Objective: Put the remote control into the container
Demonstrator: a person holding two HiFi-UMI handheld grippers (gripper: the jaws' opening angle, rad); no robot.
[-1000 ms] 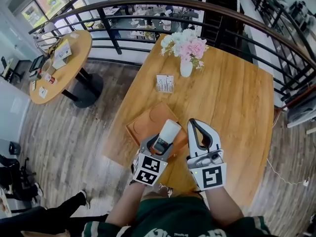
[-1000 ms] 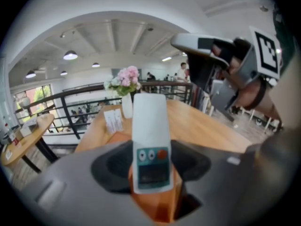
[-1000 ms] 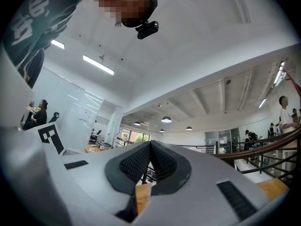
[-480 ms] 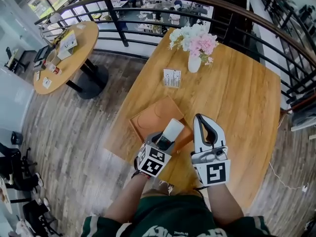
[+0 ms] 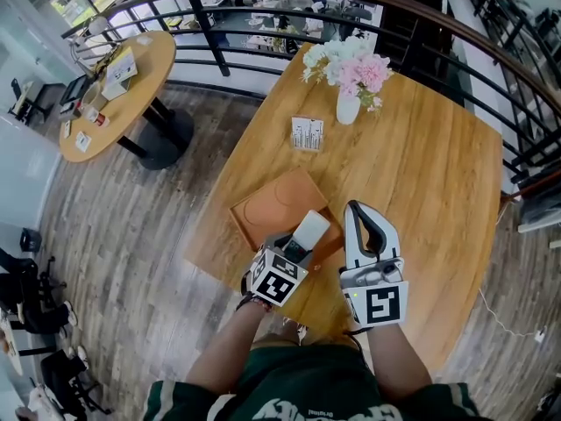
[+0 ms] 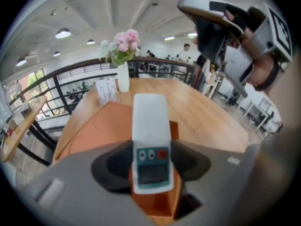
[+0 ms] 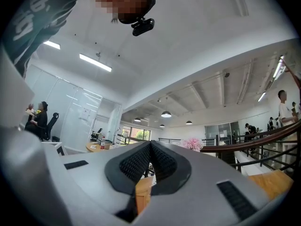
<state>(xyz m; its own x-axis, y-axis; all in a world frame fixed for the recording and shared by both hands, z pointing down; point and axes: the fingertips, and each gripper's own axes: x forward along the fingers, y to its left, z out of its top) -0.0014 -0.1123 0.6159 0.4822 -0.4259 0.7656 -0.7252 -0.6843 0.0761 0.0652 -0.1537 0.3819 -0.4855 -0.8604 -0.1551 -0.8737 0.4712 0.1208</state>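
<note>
Two claws above the worktop — left claw clamps the remote control, container just beneath it; right claw alongside, pressed shut, empty.

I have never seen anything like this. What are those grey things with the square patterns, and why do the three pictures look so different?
There is no robot here. A person holds a hand-operated gripper in each hand, and the patterned cubes are part of those grippers. One picture comes from a camera on the person's head, looking steeply down. The other two come from cameras riding on each gripper, looking along its jaws. The left gripper is shut on a white remote control, held over an orange container. The right gripper is shut with nothing in it, and its view shows mostly ceiling. On the wooden table there are also a vase of flowers and a small card stand.
</note>
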